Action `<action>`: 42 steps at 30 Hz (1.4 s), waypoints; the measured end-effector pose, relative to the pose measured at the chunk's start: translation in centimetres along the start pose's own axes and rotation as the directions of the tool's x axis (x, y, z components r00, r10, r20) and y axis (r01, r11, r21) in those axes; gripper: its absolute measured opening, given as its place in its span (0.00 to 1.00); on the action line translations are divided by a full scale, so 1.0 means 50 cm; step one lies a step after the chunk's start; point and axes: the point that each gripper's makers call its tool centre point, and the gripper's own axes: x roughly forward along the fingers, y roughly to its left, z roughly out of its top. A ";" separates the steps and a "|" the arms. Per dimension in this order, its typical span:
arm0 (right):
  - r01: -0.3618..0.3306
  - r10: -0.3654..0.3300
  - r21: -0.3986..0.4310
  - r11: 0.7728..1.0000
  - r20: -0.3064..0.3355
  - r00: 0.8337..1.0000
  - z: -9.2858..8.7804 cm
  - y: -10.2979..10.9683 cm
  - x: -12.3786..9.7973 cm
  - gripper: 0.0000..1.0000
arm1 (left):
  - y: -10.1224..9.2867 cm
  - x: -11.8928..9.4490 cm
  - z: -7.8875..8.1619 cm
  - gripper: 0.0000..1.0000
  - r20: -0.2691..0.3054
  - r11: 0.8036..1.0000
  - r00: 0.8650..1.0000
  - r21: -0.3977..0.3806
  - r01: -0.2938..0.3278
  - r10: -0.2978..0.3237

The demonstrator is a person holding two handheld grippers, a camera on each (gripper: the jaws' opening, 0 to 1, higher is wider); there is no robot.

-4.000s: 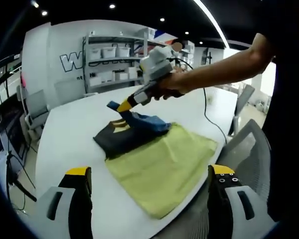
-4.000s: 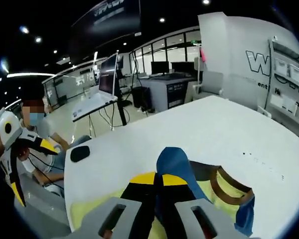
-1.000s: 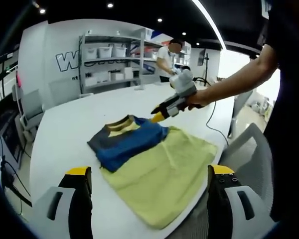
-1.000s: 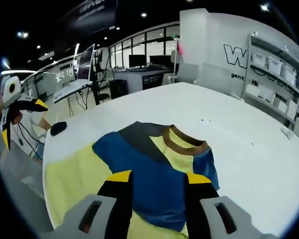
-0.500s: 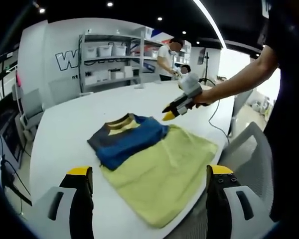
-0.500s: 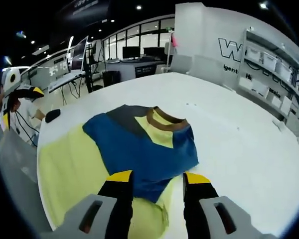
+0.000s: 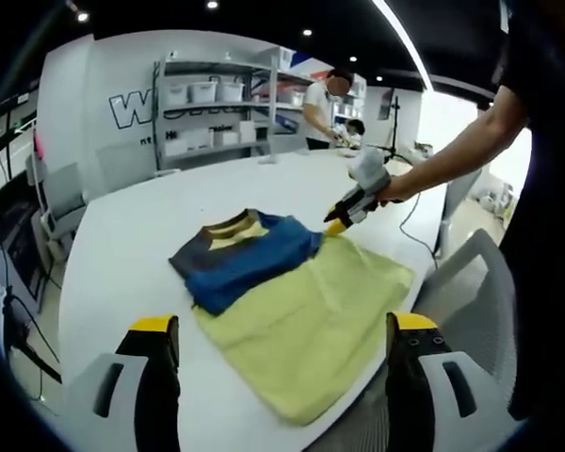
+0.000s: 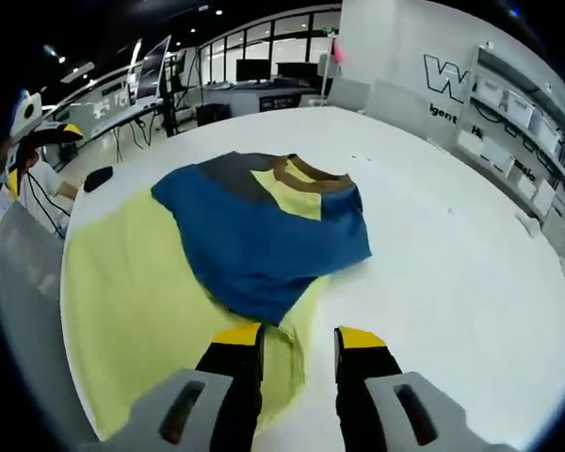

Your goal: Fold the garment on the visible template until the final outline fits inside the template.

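Folded blue garment [image 8: 264, 226] lay on yellow template [image 8: 132, 282] on white worktop [image 8: 452, 282], collar end overhanging its edge. Left tongs [image 7: 273, 377] gaped wide, empty, near the template's corner. Right tongs [image 8: 297, 344] hung w/ a narrow gap over the template edge, apparently gripping nothing.

A shelf rack [image 7: 217, 108] holding bins is seen against the wall. A grey chair [image 7: 476, 282] is placed beside the white counter [image 7: 122, 245]. A black mouse [image 8: 98, 178] is seen near the counter's edge.

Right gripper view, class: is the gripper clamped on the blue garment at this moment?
No. The right gripper has its jaws parted and bare, just short of the blue garment, which lies on the yellow template.
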 end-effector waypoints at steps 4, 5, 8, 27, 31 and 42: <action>0.003 -0.003 -0.021 1.000 -0.006 1.000 0.002 0.000 0.010 0.18 | 0.001 0.000 -0.002 0.88 -0.006 1.000 1.000 -0.002 -0.005 0.005; 0.006 -0.006 -0.029 1.000 -0.009 1.000 0.002 -0.001 0.013 0.16 | 0.001 -0.001 -0.003 0.87 -0.006 1.000 1.000 -0.005 -0.006 0.006; 0.003 -0.004 -0.044 0.999 -0.025 1.000 -0.006 -0.002 0.020 0.14 | 0.002 -0.002 -0.005 0.87 -0.008 1.000 1.000 -0.009 -0.011 0.011; 0.045 -0.045 -0.083 0.996 -0.003 0.999 0.004 0.000 0.019 0.06 | 0.000 -0.003 -0.007 0.85 -0.019 1.000 1.000 -0.010 -0.008 0.008; 0.036 -0.038 -0.132 0.991 -0.019 0.999 0.004 0.006 0.029 0.04 | 0.004 -0.009 -0.009 0.84 -0.022 1.000 1.000 -0.014 -0.019 0.019; 0.087 -0.090 0.084 0.993 0.037 0.995 0.017 -0.022 0.015 0.00 | -0.001 -0.012 -0.017 0.82 -0.027 1.000 0.999 -0.020 -0.024 0.023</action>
